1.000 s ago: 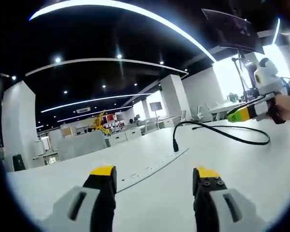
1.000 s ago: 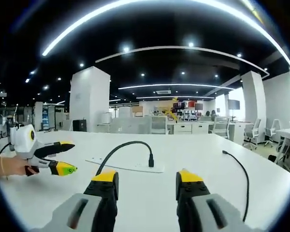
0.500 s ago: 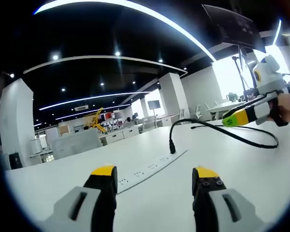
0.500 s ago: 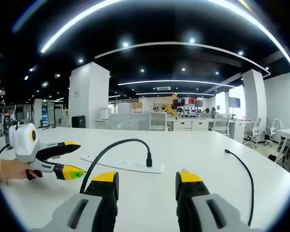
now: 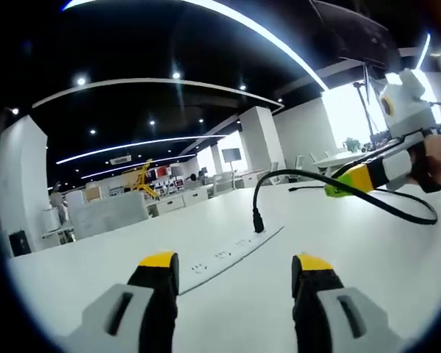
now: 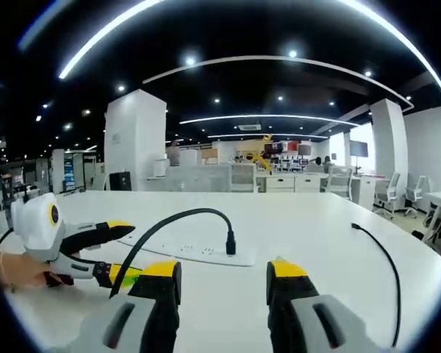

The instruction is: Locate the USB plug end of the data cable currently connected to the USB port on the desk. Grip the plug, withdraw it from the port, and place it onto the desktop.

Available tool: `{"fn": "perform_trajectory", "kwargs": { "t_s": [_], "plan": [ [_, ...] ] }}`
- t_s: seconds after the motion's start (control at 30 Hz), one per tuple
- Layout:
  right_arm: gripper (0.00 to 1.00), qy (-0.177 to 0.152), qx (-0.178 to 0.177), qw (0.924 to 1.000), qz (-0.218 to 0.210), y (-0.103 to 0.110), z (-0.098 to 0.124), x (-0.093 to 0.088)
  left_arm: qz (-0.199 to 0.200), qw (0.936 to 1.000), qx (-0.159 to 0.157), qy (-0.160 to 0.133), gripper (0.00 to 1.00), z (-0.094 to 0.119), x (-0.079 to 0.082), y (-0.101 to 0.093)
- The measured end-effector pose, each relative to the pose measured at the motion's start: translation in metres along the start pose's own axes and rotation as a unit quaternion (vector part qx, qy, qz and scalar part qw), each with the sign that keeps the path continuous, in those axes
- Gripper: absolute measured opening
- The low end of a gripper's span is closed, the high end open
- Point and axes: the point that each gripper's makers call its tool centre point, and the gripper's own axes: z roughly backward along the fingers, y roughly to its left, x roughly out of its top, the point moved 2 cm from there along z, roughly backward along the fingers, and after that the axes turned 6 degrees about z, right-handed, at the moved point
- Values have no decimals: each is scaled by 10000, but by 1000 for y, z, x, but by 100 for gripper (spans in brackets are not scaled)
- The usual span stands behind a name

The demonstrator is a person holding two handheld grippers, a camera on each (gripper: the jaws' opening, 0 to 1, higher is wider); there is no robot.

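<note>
Looking along my right gripper [image 6: 223, 273], jaws gaping and empty, I'm seeing the plug [image 6: 231, 242] standing in the strip [image 6: 195, 252] at 12 o'clock on the desk [image 6: 309, 228]. My left gripper [image 5: 234, 268] is also hanging open, the cable [image 5: 397, 209] arching off toward 2 o'clock.

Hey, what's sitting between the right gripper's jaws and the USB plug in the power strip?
Bare white desk. In the right gripper view nothing lies between the right gripper and the USB plug standing in the power strip.
</note>
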Motion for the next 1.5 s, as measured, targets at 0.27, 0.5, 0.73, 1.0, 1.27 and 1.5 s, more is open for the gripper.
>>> {"fn": "perform_trajectory", "kwargs": {
  "t_s": [0.27,0.5,0.73,1.0,1.27,1.5],
  "plan": [
    [48,128,87,9999,-8,2,-17,-2,-165,9998,-105,-54,61,-15,4,-15],
    [48,165,126,9998,22,2,-21,1,-117,9999,-40,-82,61,-25,6,-16],
    [48,166,34,9998,-52,-2,-18,9,-64,9999,41,-133,61,-34,9,-18],
    [48,184,-102,9997,-98,-3,-4,12,262,9995,188,-45,64,-39,3,-11],
    [48,259,-205,9994,57,-2,8,10,102,9997,193,101,65,-42,-2,-14],
    [48,118,-255,9996,95,8,5,13,125,9996,188,147,66,-39,-5,-17]
  ]
}}
